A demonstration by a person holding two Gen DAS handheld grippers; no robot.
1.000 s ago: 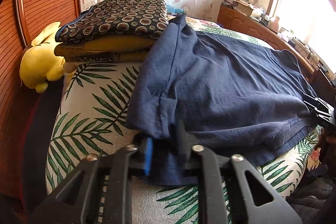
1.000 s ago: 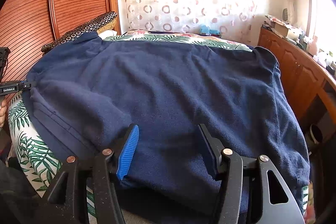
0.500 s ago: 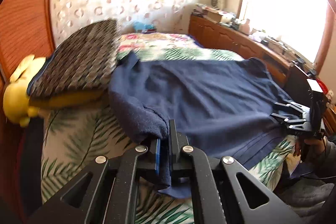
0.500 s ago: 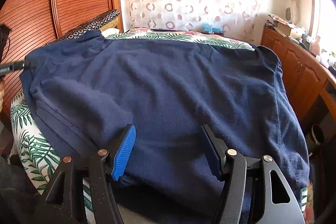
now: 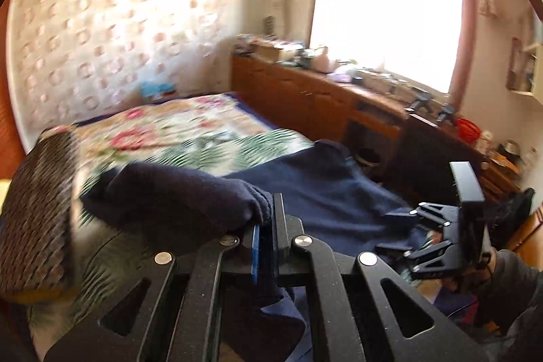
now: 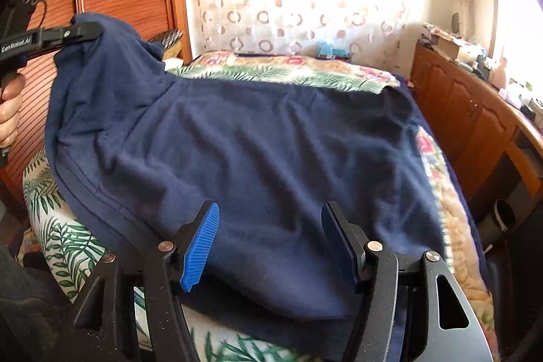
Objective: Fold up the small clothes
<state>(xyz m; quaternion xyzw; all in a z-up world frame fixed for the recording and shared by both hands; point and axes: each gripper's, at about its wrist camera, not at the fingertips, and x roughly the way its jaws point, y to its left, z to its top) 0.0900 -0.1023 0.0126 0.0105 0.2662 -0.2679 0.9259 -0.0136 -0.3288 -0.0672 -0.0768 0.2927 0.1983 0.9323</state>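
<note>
The navy fleece garment [image 6: 271, 141] lies rumpled across the bed [image 6: 288, 70], one corner lifted off it, pinched in the left gripper [image 5: 266, 246], while the right gripper [image 6: 268, 243] gapes empty above its near edge.

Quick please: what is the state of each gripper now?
Left gripper: closed on the blue garment, lifting its corner.
Right gripper: open, holding nothing.

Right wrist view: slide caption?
Left gripper lifts one corner of the navy garment off the bed; open right gripper waits.
</note>
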